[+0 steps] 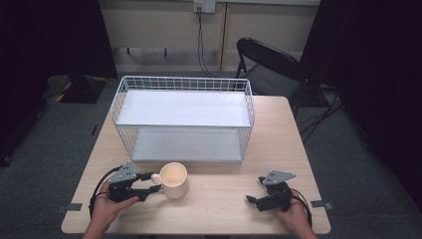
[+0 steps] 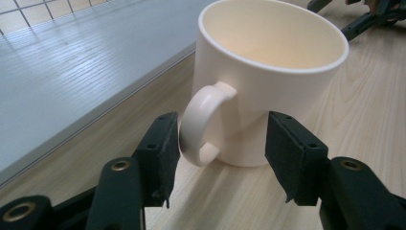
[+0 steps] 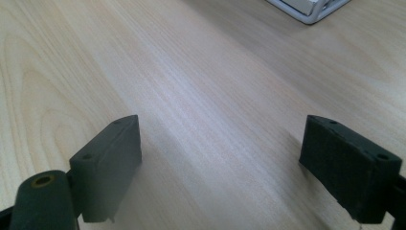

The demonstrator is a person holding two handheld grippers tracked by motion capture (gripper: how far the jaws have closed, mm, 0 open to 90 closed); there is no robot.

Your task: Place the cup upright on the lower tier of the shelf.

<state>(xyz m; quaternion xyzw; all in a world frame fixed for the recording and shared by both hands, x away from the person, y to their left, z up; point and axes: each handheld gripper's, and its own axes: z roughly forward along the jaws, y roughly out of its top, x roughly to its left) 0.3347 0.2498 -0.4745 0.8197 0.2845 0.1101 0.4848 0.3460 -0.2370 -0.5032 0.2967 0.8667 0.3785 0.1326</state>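
Note:
A cream mug (image 1: pixel 174 180) stands upright on the wooden table (image 1: pixel 224 209), its handle (image 1: pixel 156 178) pointing left. My left gripper (image 1: pixel 152 182) is open with its jaws either side of that handle. In the left gripper view the handle (image 2: pixel 201 124) sits between the two black pads (image 2: pixel 160 153), close to the left one, and the mug (image 2: pixel 273 86) looks empty. My right gripper (image 1: pixel 255 189) rests open near the table's front right, nothing between its jaws. The right gripper view has the right gripper (image 3: pixel 220 163) over bare wood.
A white wire rack (image 1: pixel 184 119) with two white shelves stands on the back half of the table, just behind the mug; its corner (image 3: pixel 311 9) shows in the right gripper view. A black folding chair (image 1: pixel 268 64) stands behind the table's right corner.

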